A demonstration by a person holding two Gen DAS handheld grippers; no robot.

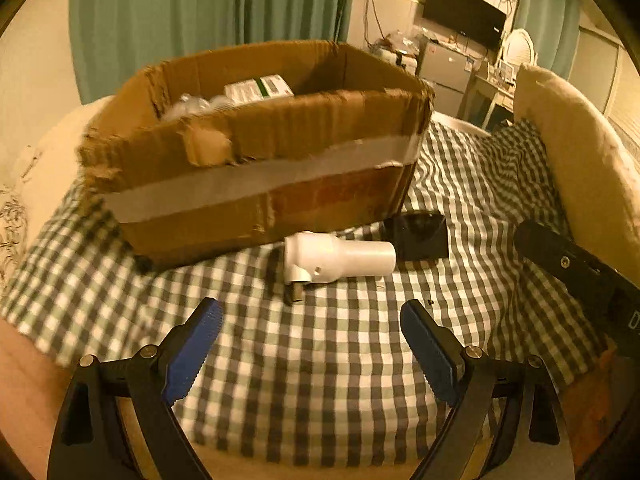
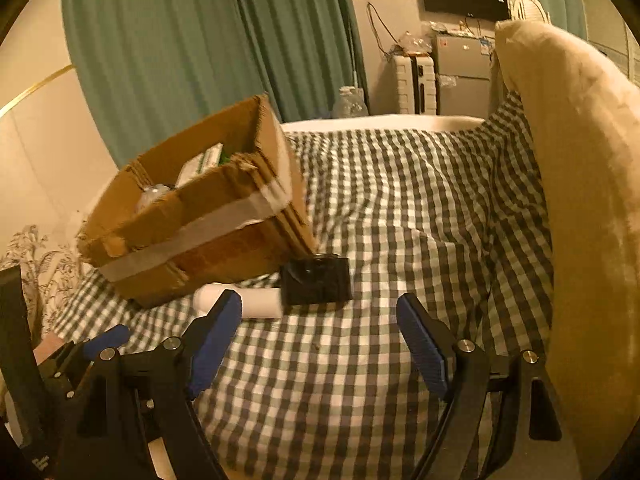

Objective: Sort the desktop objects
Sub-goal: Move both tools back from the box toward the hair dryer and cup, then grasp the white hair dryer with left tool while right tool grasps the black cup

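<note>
A white plastic cylinder-shaped part (image 1: 338, 260) lies on its side on the checked cloth (image 1: 320, 360), just in front of a torn cardboard box (image 1: 256, 168). A small black box (image 1: 418, 236) sits right of it, by the carton's corner. My left gripper (image 1: 312, 314) hangs open a little short of the white part, nothing between its blue pads. In the right wrist view the right gripper (image 2: 318, 310) is open over the cloth, with the black box (image 2: 316, 282) just beyond it and the white part (image 2: 256, 302) partly behind its left finger (image 2: 216, 336).
The cardboard box (image 2: 192, 220) holds a green-and-white packet (image 1: 258, 88) and clear plastic items. A beige pillow (image 2: 588, 200) rises along the right side. Green curtains, a wall screen and cabinets stand behind. The right gripper's black body (image 1: 580, 272) shows at the right of the left wrist view.
</note>
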